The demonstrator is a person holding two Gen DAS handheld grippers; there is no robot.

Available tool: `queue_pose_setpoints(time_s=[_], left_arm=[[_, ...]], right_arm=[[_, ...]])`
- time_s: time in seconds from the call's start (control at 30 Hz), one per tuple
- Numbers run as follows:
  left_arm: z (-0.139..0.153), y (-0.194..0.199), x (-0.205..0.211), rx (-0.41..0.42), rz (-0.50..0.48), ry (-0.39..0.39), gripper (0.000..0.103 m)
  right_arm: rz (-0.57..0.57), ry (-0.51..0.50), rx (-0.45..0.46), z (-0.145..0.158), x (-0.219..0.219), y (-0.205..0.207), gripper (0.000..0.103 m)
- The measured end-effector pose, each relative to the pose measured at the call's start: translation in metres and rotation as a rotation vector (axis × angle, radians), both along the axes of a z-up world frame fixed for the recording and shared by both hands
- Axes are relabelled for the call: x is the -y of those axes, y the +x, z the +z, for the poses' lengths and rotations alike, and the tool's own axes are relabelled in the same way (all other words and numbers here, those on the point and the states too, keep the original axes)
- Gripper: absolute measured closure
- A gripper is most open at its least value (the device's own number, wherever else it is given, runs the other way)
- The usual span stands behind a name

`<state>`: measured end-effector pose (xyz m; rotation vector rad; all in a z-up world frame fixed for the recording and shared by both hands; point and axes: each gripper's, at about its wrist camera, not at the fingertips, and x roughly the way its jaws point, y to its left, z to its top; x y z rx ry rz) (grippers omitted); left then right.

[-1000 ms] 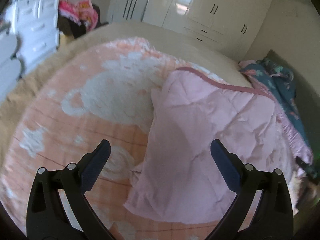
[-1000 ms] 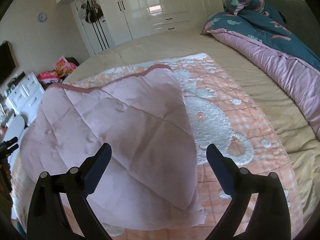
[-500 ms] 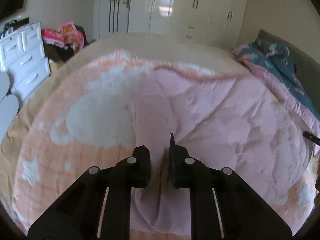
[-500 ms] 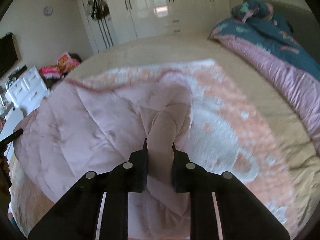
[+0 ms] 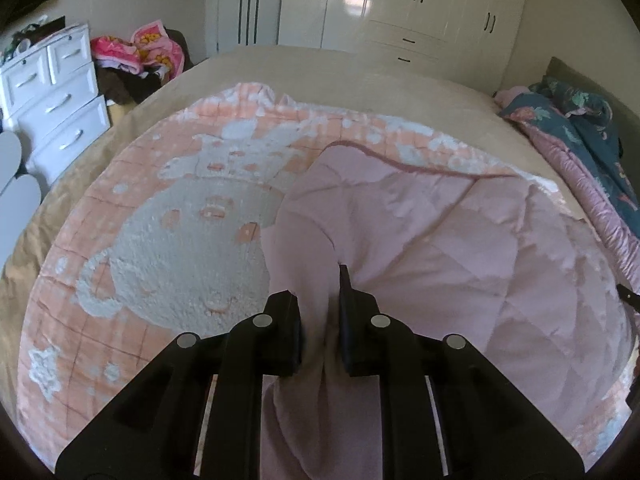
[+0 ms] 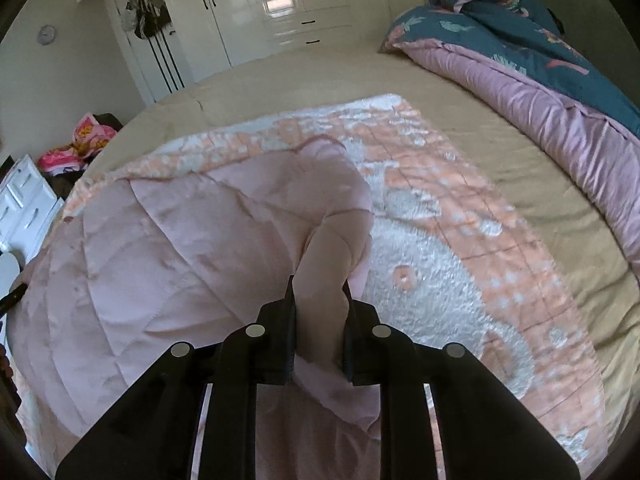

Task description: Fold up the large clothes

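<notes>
A pink quilted blanket [image 5: 460, 248] [image 6: 180, 248] lies folded back on itself, over its own peach and white fleece side [image 5: 172, 248] [image 6: 460, 240], on a beige bed. My left gripper [image 5: 320, 304] is shut on a bunched fold at the blanket's left near corner. At the right near corner, my right gripper [image 6: 319, 300] is shut on a thick fold that bulges up between its jaws. The pink layer stretches between the two grips, with its darker piped edge [image 5: 400, 160] at the far side.
A dark floral and mauve duvet [image 6: 540, 80] [image 5: 592, 160] is heaped along the right side of the bed [image 6: 400, 80]. White drawers [image 5: 52, 92] and a pile of bright clothes [image 5: 136, 48] stand to the left. White wardrobes [image 5: 380, 4] line the far wall.
Both grippers went from wide open to shut on the blanket's near corners. Both then moved forward over the bed, carrying the pink layer towards the far edge.
</notes>
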<state>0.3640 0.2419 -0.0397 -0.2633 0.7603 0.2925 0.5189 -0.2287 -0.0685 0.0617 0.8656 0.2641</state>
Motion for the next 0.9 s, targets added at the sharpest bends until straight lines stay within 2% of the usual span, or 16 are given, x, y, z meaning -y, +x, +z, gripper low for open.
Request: queue_pose_setpoints(time_s=[0.07,0.17,0.23,0.27,0.33,0.37,0.43,0.47,0.5,0.53,0.73,0.9], left_arm=[[0.000,-0.001,0.004,0.001,0.000,0.028,0.094],[0.004,-0.002,0.006,-0.001,0.008,0.036,0.091],[0.006,-0.004,0.006,-0.007,0.019,0.039,0.085],[0.007,-0.006,0.005,-0.005,0.025,0.036,0.084],[0.011,-0.012,0.003,0.006,0.037,0.019,0.082],[0.013,-0.015,0.002,0.006,0.042,0.020,0.080],[0.017,-0.019,0.002,0.007,0.053,0.029,0.072],[0.020,-0.022,0.002,0.012,0.059,0.028,0.070],[0.022,-0.025,0.002,0.019,0.064,0.026,0.062],[0.026,-0.029,0.002,0.029,0.072,0.022,0.051],[0.038,-0.051,0.012,0.045,0.060,0.009,0.025],[0.036,-0.071,0.021,0.038,0.057,-0.017,0.014]], right_arm=[[-0.004,-0.001,-0.002,-0.002,0.001,-0.002,0.084],[-0.032,0.018,-0.027,-0.004,0.007,-0.004,0.076],[-0.064,0.031,-0.038,-0.003,0.013,-0.009,0.063],[-0.072,0.038,-0.040,-0.002,0.016,-0.011,0.060],[-0.081,0.055,-0.035,0.002,0.021,-0.018,0.041],[-0.088,0.056,-0.027,0.004,0.024,-0.024,0.035],[-0.106,0.068,-0.006,0.009,0.030,-0.036,0.019],[-0.112,0.078,0.001,0.011,0.032,-0.042,0.016],[-0.119,0.089,0.011,0.015,0.036,-0.051,0.012],[-0.124,0.093,0.019,0.017,0.038,-0.055,0.009],[-0.117,0.116,0.091,0.038,0.046,-0.094,0.004],[-0.103,0.113,0.124,0.046,0.044,-0.120,0.004]])
